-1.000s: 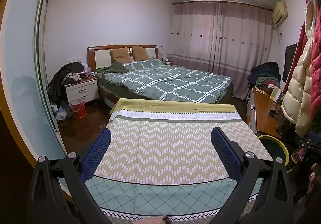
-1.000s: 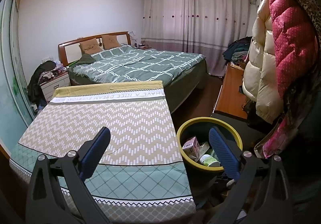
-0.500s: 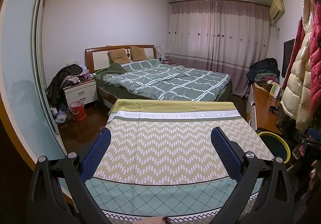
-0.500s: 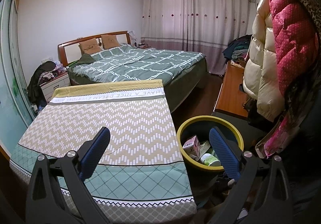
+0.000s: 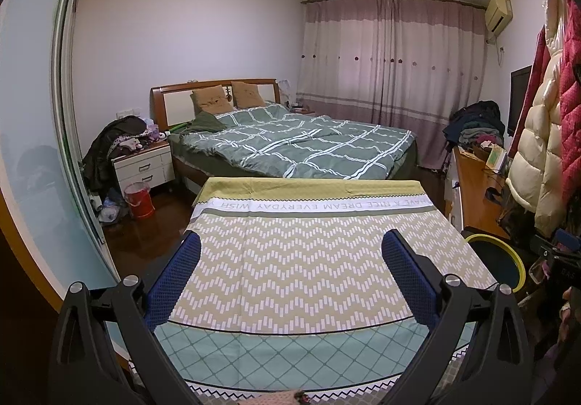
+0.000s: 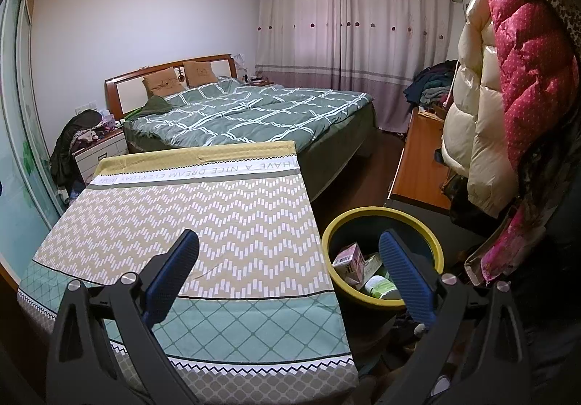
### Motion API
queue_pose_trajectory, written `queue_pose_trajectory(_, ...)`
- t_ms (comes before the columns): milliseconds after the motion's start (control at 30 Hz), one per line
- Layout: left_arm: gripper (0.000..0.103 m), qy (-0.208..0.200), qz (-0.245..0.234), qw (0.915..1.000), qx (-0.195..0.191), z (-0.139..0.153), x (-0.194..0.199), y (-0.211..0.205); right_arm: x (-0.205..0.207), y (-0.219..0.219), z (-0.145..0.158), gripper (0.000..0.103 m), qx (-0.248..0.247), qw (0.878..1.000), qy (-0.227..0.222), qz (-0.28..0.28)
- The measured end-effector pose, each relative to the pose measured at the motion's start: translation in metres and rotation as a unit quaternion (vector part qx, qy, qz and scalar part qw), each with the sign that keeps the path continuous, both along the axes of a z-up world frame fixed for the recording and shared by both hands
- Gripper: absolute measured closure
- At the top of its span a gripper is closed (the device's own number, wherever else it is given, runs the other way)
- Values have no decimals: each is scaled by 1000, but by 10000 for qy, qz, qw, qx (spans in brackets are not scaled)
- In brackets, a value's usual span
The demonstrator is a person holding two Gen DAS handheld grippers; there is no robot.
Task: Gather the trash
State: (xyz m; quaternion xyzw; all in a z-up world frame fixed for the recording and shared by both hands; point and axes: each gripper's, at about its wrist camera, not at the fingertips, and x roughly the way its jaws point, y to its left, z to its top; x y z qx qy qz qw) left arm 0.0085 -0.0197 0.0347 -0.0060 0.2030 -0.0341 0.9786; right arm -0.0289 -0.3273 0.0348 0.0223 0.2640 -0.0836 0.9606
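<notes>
Little has moved since 1 s ago: the left view has tilted slightly so the bed [image 5: 290, 147] and the table's patterned cloth [image 5: 308, 259] sit lower in the picture, while the right view is almost unchanged, with the bin at the same spot between the fingers.

Both claws are spread wide and hold nothing. The left gripper [image 5: 290, 256] hangs over the cloth, and the right gripper [image 6: 288, 252] straddles the table's right edge, its right finger [image 6: 406, 278] crossing the front of the yellow-rimmed trash bin [image 6: 363, 216] and hiding part of its contents.

The bin stands on the floor just beside the table's right side. Inside it, a pink-and-white carton [image 6: 348, 259] and a white container with a green label [image 6: 379, 287] show; the items beneath them are too jumbled to name. In the left view only an arc of the bin's rim [image 5: 508, 252] appears, cut off by the table edge, and its inside is not visible.

At the left view's bottom edge a small pinkish scrap [image 5: 287, 397] is cropped and cannot be identified. Hanging coats [image 6: 508, 78] cover the right side of both views, and dark shapes under them are unclear.
</notes>
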Motion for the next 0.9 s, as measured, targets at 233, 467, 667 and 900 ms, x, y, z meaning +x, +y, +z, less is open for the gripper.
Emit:
queue_pose_trajectory(233,5,13,-10,10000,14,0,1,-1,1,0,-1,8,7,10000,2,-5)
queue_pose_trajectory(467,5,46,-46,10000,21,-3,3,-3,1,0,0,8,9,10000,2,2)
queue_pose_trajectory(667,5,45,-51,10000,21,-4,3,-3,1,0,-2,8,11,10000,15,-1)
queue_pose_trajectory(900,5,49,-52,10000,31,-4,3,-3,3,3,-5,7,21,10000,29,3)
